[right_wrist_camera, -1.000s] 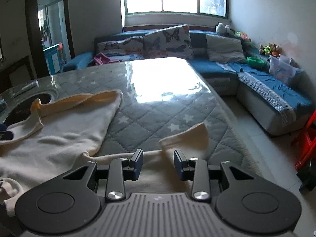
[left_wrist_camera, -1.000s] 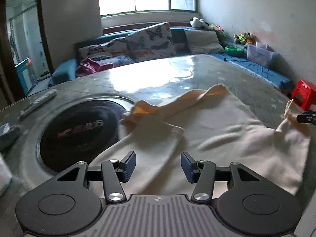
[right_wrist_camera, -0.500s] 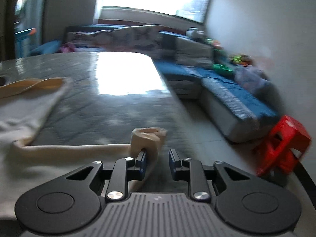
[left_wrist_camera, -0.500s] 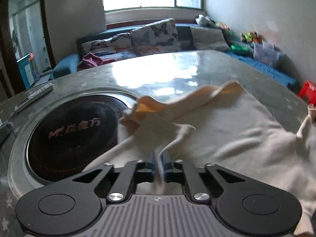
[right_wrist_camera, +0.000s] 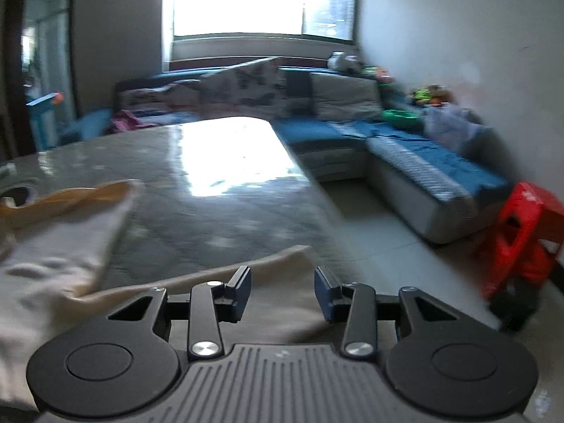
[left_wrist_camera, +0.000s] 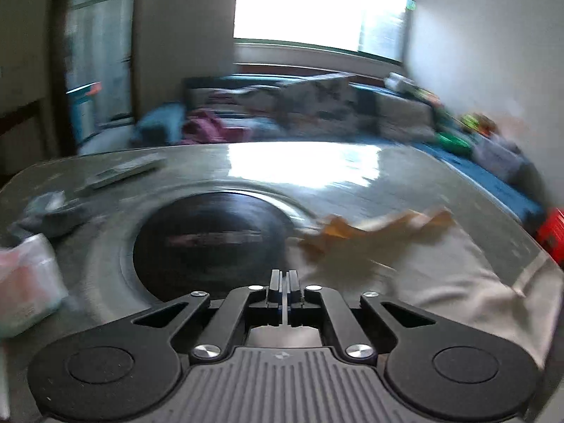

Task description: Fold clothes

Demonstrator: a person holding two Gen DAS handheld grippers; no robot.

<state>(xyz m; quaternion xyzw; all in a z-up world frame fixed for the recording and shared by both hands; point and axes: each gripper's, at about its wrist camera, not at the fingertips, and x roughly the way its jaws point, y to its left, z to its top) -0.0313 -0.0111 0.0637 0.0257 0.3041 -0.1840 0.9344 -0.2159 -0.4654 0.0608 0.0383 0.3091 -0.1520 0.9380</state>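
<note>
A cream garment with a yellow collar lies spread on the grey quilted table. My left gripper is shut over the black round hob; its jaws are closed with only a thin slit, and cloth shows under the gripper body, but whether the jaws pinch it I cannot tell. My right gripper is open, its fingers above the garment's sleeve near the table's right edge. The garment's body lies to its left.
A remote and a pale plastic bag lie on the table's left side. A blue sofa with cushions runs behind and right of the table. A red stool stands on the floor at right.
My right gripper opened and let go of the sleeve, which now lies flat. My left gripper stayed shut and swung left and up over the hob; the view is motion-blurred.
</note>
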